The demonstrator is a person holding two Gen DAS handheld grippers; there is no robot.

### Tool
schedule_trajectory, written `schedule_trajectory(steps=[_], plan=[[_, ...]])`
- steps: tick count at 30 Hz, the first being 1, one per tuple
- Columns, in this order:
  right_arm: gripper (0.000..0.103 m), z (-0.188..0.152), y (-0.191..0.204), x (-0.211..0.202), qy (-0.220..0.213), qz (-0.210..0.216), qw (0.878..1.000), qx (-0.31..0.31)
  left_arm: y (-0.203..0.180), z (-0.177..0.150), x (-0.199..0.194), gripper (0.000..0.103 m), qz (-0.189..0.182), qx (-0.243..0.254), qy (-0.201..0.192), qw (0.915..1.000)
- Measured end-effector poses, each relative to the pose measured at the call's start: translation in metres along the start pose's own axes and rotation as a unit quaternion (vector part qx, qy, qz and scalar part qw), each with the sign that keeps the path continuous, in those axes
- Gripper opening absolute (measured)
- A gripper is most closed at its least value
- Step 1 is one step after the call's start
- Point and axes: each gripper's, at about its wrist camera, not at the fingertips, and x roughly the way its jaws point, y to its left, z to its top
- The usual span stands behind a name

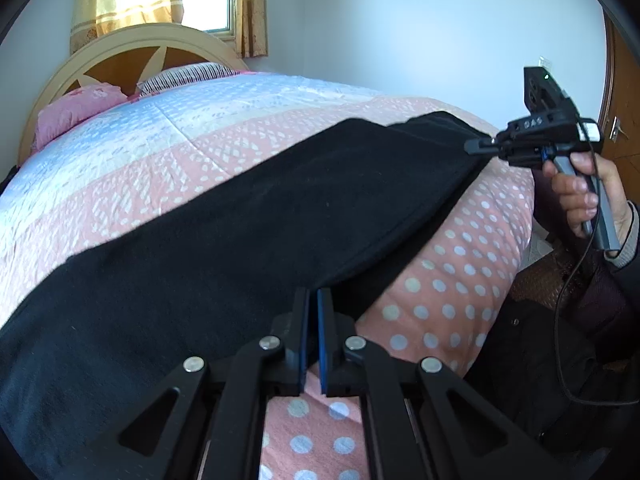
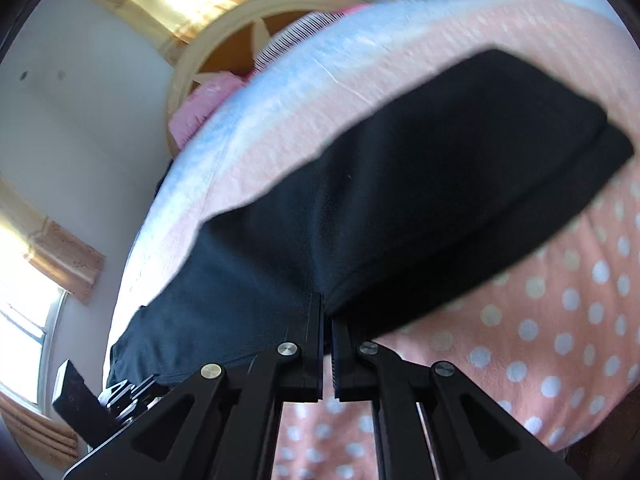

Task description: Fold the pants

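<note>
Both your left gripper [image 1: 314, 300] and right gripper [image 2: 327, 312] clench the black cotton pants [image 1: 240, 216] on the polka-dot quilted bed [image 1: 448, 280]; lift evenly, keeping the edge taut.

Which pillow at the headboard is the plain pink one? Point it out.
The pink pillow, on the left nearest the bed's edge. The other pillow beside it is striped dark and white, lying closer to the bed's middle.

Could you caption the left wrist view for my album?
Both grippers, left and right, pinch black pants on a polka-dot bed cover.
</note>
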Motion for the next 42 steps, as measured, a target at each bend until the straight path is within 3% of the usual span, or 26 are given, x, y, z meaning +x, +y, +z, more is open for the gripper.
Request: schedule_trajectory(steps=[7, 15, 18, 19, 20, 24, 29, 33, 35, 42], plan=[[0.002, -0.005, 0.007, 0.002, -0.003, -0.023, 0.999, -0.034, -0.002, -0.004, -0.001, 0.004, -0.006, 0.005, -0.002, 1.0], [0.009, -0.002, -0.003, -0.003, 0.002, -0.006, 1.0, -0.022, -0.008, -0.005, -0.005, 0.006, -0.016, 0.018, 0.007, 0.9997], [0.031, -0.003, -0.007, -0.017, -0.009, -0.024, 0.999, -0.03, -0.014, -0.007, -0.012, 0.009, -0.025, 0.041, 0.011, 0.9988], [0.045, -0.003, -0.009, -0.022, -0.012, -0.021, 0.999, -0.025, -0.016, -0.007, -0.015, 0.012, -0.024, 0.047, 0.012, 0.9985], [0.052, -0.002, -0.011, -0.028, -0.018, -0.022, 0.999, -0.019, -0.018, -0.007, -0.018, 0.013, -0.021, 0.053, 0.01, 0.9983], [0.052, 0.014, -0.039, -0.062, -0.066, -0.044, 0.997, 0.02, -0.019, 0.005, -0.031, 0.021, -0.014, 0.057, -0.008, 0.9982], [0.052, 0.034, -0.096, -0.1, -0.126, -0.067, 0.984, 0.104, -0.021, 0.029, -0.027, 0.048, -0.013, 0.063, -0.032, 0.9974], [0.05, 0.046, -0.121, -0.102, -0.13, -0.058, 0.981, 0.134, -0.014, 0.033, 0.004, 0.048, -0.021, 0.04, -0.015, 0.9989], [0.044, 0.051, -0.123, -0.101, -0.132, -0.061, 0.981, 0.126, -0.006, 0.031, 0.016, 0.048, -0.025, 0.018, -0.005, 0.9995], [0.044, 0.071, -0.118, -0.084, -0.125, -0.084, 0.982, 0.117, 0.007, 0.026, 0.024, 0.048, -0.036, -0.02, 0.01, 0.9991]])
